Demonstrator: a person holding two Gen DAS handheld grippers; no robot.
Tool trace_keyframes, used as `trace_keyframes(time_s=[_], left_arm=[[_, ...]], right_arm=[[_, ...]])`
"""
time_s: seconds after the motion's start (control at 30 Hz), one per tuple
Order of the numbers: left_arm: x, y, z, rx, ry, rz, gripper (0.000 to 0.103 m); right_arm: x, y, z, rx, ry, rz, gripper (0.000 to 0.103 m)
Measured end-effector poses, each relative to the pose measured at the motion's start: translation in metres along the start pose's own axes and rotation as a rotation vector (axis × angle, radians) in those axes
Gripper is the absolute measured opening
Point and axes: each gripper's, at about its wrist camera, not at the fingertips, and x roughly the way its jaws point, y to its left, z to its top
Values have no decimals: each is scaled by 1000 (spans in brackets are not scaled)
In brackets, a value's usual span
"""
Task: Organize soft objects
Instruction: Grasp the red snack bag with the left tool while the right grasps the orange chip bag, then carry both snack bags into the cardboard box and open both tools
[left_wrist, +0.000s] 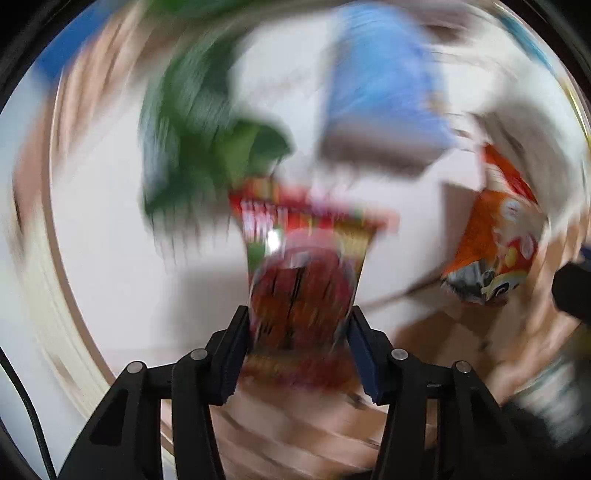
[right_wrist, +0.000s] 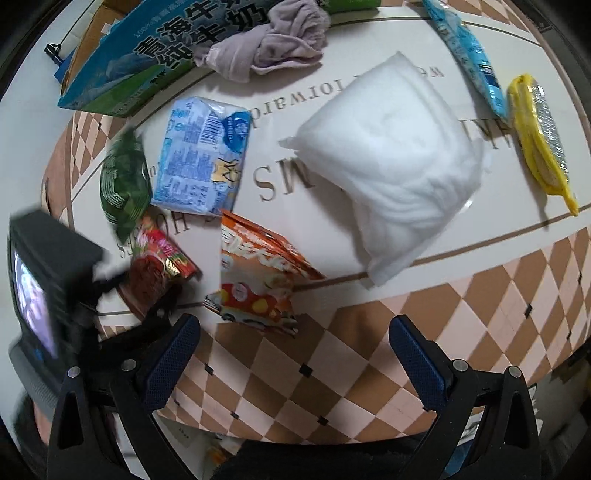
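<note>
- Now your left gripper (left_wrist: 297, 347) has its jaws pinching the red snack packet (left_wrist: 303, 280) by its end: light, crinkly, slippery.
- Right gripper (right_wrist: 293, 363): jaws wide, empty.

Red snack pouch (left_wrist: 301, 291) upright, pinched in left claw (left_wrist: 297, 350).

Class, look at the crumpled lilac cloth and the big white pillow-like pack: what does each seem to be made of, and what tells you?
Lilac cloth: seemingly soft matte terry or fleece; it bunches in limp, fuzzy folds. White pack: probably fibre wadding in thin, clear, slightly glossy film; wispy strands show through, with a flat sealed edge.
</note>
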Motion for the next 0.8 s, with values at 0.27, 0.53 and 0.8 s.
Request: trace_keyframes(time_s=[0.27, 0.53, 0.8], left_arm=[[17, 60, 2, -237, 84, -216, 57], [9, 58, 11, -207, 30, -111, 43], [-107, 69, -5, -249, -170, -186, 42]], right_arm=[[23, 27, 17, 4, 39, 10, 103], [49, 33, 22, 38, 100, -77, 52], [-2, 49, 6, -99, 49, -79, 37]])
